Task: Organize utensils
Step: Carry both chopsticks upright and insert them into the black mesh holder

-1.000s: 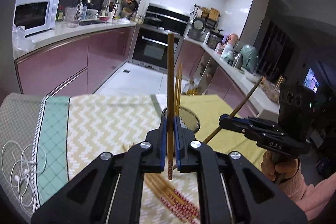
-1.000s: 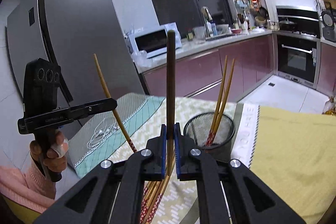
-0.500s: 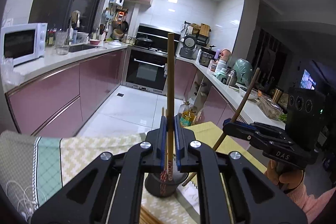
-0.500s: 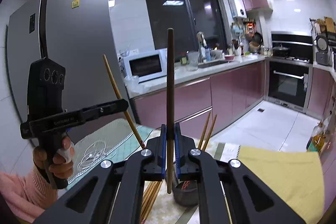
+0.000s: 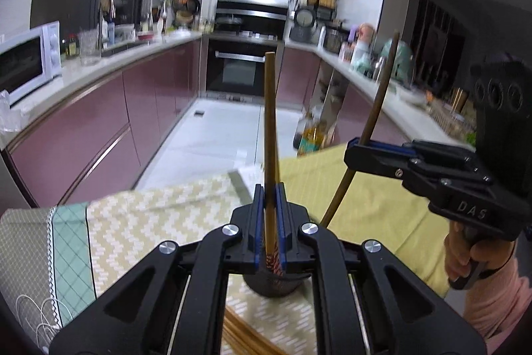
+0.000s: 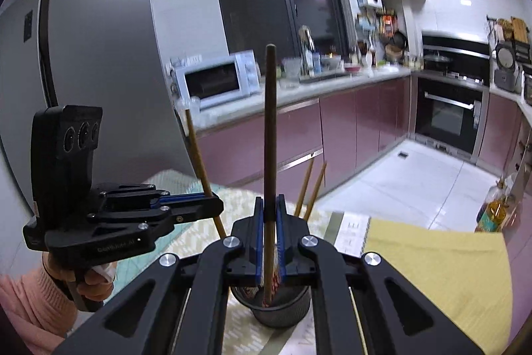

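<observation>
Okay, my left gripper [image 5: 266,215] pinches a light chopstick [image 5: 270,122] upright, tip down in the mesh cup [image 6: 272,305]; two chopsticks [image 6: 311,185] lean there; my right gripper [image 6: 270,218] pinches a darker chopstick [image 6: 269,128] upright above the cup.

Directly below the left gripper [image 5: 267,232], its fingers hide most of the mesh holder [image 5: 272,283], so where the light chopstick [image 5: 270,135] ends inside cannot be told. Beneath the right gripper [image 6: 270,232], the holder's far rim is covered likewise. The loose chopsticks [image 5: 246,338] under the left gripper run off the bottom edge. The earphone cable [image 5: 40,321] far to its left is cut off too.
</observation>
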`<state>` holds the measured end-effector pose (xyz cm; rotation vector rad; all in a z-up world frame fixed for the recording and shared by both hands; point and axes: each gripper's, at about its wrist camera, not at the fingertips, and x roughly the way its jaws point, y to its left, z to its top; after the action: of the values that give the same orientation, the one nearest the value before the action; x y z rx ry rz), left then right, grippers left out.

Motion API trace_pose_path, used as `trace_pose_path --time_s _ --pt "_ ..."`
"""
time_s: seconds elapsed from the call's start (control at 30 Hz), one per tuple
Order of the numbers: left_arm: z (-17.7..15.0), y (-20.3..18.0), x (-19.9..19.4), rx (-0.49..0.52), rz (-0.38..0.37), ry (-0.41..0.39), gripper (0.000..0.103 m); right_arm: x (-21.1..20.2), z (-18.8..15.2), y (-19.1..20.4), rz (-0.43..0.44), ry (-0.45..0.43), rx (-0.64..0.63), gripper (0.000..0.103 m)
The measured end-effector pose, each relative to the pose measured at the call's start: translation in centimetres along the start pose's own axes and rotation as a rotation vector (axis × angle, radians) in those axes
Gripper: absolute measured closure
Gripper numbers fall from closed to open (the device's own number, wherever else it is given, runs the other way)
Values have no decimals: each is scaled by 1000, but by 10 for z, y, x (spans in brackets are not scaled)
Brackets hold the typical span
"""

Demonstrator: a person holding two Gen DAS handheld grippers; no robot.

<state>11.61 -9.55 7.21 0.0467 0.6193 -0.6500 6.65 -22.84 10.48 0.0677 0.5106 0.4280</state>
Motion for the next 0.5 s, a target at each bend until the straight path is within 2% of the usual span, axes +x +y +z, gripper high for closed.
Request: trace_pose_path --time_s 0.17,0.33,0.5 --pt "-13 12 29 -27 -7 86 96 22 -8 -8 23 101 28 97" --pt "-16 18 42 -39 -10 104 95 42 -16 -13 22 177 56 97" --pt "-13 19 53 -41 1 114 95 55 -17 -21 13 200 88 96"
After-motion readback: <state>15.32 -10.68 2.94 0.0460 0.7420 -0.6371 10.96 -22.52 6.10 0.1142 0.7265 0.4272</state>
